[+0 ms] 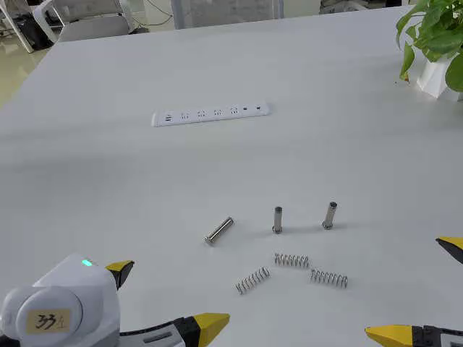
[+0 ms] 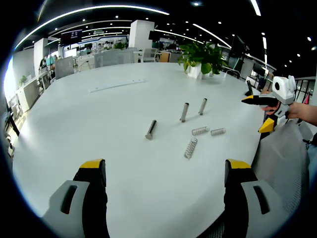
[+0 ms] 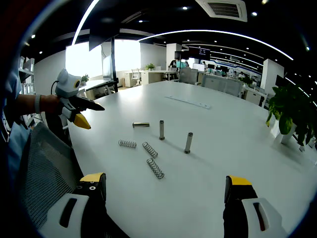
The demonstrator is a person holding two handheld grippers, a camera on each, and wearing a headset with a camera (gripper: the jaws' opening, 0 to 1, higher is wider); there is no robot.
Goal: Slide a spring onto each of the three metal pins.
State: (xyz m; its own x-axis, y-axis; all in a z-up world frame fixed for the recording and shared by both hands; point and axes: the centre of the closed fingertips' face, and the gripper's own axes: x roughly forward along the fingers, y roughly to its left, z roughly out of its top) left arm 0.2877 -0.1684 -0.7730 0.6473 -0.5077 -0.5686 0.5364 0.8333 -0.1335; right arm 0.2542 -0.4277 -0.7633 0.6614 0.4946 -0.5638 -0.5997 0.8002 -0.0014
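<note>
Left gripper (image 1: 165, 296): jaws wide apart, nothing between them; low at the near edge of the table (image 1: 101, 181), short of the parts.
Right gripper (image 1: 421, 289): jaws likewise spread and empty; at the near edge on the other side of the parts.
Pins: lying pin (image 1: 218, 230) flat on its side; middle pin (image 1: 278, 219) and end pin (image 1: 330, 215) upright; all three bare, in a loose row, apart from one another.
Springs: slanted spring (image 1: 252, 280), centre spring (image 1: 291, 259) and outer spring (image 1: 328, 277) loose on the table, just nearer the person than the pins; none touching a pin.
Step in hand: judged the very start; no spring fitted; grippers poised for a first pick-up.
Next move calls for: a light grip across one spring's coils, without crushing; its bore lined up over an upright pin's tip, then lowered; the lying pin probably needs holding or standing up by the other gripper.
Surroundings: power strip (image 1: 210, 114) and potted plant (image 1: 434, 36), well apart from the work.
</note>
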